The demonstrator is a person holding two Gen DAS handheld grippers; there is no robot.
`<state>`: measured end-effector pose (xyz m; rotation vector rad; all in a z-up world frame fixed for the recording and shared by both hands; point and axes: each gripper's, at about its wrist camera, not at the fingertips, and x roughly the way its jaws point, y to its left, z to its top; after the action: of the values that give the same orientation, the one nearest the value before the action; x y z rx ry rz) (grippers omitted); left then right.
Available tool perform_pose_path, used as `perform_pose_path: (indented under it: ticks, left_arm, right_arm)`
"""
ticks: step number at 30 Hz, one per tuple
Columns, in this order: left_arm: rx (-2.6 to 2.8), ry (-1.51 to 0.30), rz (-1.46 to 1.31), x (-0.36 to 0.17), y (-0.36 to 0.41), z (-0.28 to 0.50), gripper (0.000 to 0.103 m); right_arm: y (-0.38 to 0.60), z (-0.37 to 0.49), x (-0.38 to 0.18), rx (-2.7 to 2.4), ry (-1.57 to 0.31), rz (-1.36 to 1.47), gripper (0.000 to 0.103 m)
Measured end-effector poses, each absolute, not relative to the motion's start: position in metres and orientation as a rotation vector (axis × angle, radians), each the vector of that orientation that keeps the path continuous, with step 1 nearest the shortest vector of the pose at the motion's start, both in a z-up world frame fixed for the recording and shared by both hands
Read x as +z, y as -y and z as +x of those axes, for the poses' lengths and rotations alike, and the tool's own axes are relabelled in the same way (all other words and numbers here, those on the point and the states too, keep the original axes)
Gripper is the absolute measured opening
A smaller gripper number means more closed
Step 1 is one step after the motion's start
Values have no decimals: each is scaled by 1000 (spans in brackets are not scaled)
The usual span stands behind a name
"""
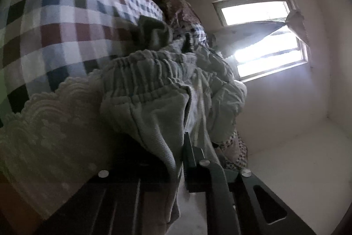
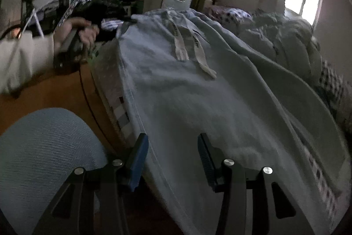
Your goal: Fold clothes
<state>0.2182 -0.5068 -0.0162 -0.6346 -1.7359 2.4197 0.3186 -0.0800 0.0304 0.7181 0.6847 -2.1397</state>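
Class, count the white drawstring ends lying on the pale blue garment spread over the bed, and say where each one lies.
2. Both lie on the pale blue garment below its waistband: the left drawstring end and the right drawstring end, which reaches closer to the camera. Folds may hide more.

Our left tongs [image 1: 183,160] are clamped together on cloth; our right tongs [image 2: 172,160] stand parted, seemingly empty, while our left hand [image 2: 84,33] grips its handle.

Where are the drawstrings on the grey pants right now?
In the right wrist view, the two white drawstrings lie on the grey pants just below the waistband, upper centre, ahead of the open right claw.
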Motion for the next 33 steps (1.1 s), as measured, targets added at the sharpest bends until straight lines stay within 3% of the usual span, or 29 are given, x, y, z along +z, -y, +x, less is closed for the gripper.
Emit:
perform_pose_path:
  ticks: [8, 13, 24, 33]
  left_arm:
    - [2506, 1558, -651, 50, 484, 208, 6]
    - [2516, 1540, -619, 79, 480, 201, 5]
    - [2571, 1554, -640, 96, 476, 199, 5]
    - [2618, 1556, -664, 102, 475, 192, 5]
  right_arm:
    - [107, 340, -6, -2149, -883, 585, 50]
    - [117, 355, -29, -2164, -1032, 482, 55]
    - [75, 342, -66, -2220, -1404, 449, 55]
    - [-12, 306, -85, -2292, -1628, 644, 55]
